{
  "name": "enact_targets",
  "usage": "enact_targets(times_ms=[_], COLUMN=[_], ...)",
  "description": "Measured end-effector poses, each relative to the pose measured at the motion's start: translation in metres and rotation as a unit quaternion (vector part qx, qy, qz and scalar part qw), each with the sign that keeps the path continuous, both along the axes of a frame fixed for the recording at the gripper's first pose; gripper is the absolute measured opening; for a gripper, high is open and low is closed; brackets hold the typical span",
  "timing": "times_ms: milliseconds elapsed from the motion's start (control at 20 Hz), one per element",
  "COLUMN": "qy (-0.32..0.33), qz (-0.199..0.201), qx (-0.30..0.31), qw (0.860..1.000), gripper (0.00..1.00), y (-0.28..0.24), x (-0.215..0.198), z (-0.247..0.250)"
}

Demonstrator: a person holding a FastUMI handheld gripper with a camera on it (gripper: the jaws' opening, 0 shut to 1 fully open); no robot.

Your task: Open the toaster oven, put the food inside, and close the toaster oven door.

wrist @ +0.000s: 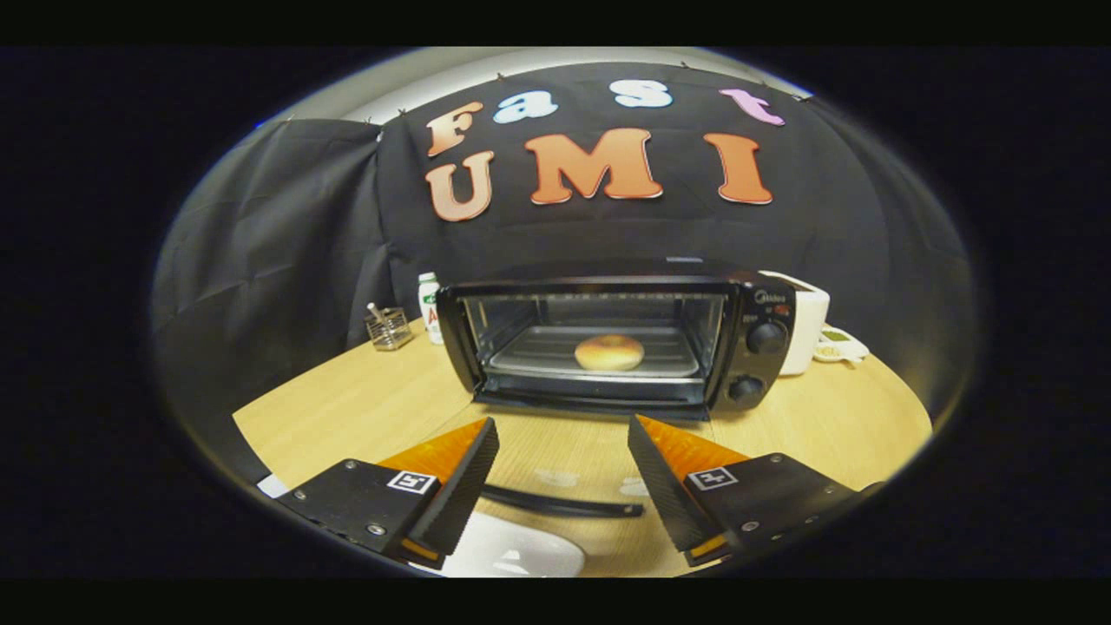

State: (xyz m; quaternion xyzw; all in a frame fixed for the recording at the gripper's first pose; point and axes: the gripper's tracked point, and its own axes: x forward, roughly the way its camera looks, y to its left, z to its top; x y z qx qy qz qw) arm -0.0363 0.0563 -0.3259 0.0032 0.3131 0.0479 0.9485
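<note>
The black toaster oven (pixel 608 343) stands at the back of the wooden table (pixel 347 408) with its glass door (pixel 564 456) folded down flat toward me. A round golden bun (pixel 609 352) lies on the metal tray (pixel 538 347) inside the oven. My gripper (pixel 562 424) is open with nothing between its fingers, and it hovers over the lowered door. The left finger (pixel 464 473) and the right finger (pixel 664 477) stand wide apart. The door's black handle bar (pixel 564 504) runs across the gap between them, low and near me. The bun is well beyond the fingertips.
A white plate (pixel 512 551) sits under the door's front edge, close to me. Left of the oven stand a white bottle (pixel 428 304) and a small glass holder (pixel 388 328). A white appliance (pixel 807 325) and a small dish (pixel 840 349) sit to the oven's right.
</note>
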Motion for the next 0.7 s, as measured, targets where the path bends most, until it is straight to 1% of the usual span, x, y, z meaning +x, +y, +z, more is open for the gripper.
enact_targets(times_ms=[150, 300, 400, 500, 700], qy=[0.034, 0.067, 0.084, 0.083, 0.101], qz=[0.013, -0.001, -0.005, 0.002, -0.003], qx=[-0.008, 0.006, 0.01, 0.009, -0.033], qw=[0.999, 0.998, 0.996, 0.997, 0.994], gripper=[0.9, 0.9, 0.9, 0.88, 0.88], y=[0.0, -0.005, -0.009, -0.005, -0.017], x=[-0.032, -0.055, -0.058, -0.055, -0.062], z=[-0.02, -0.04, -0.047, -0.045, -0.054])
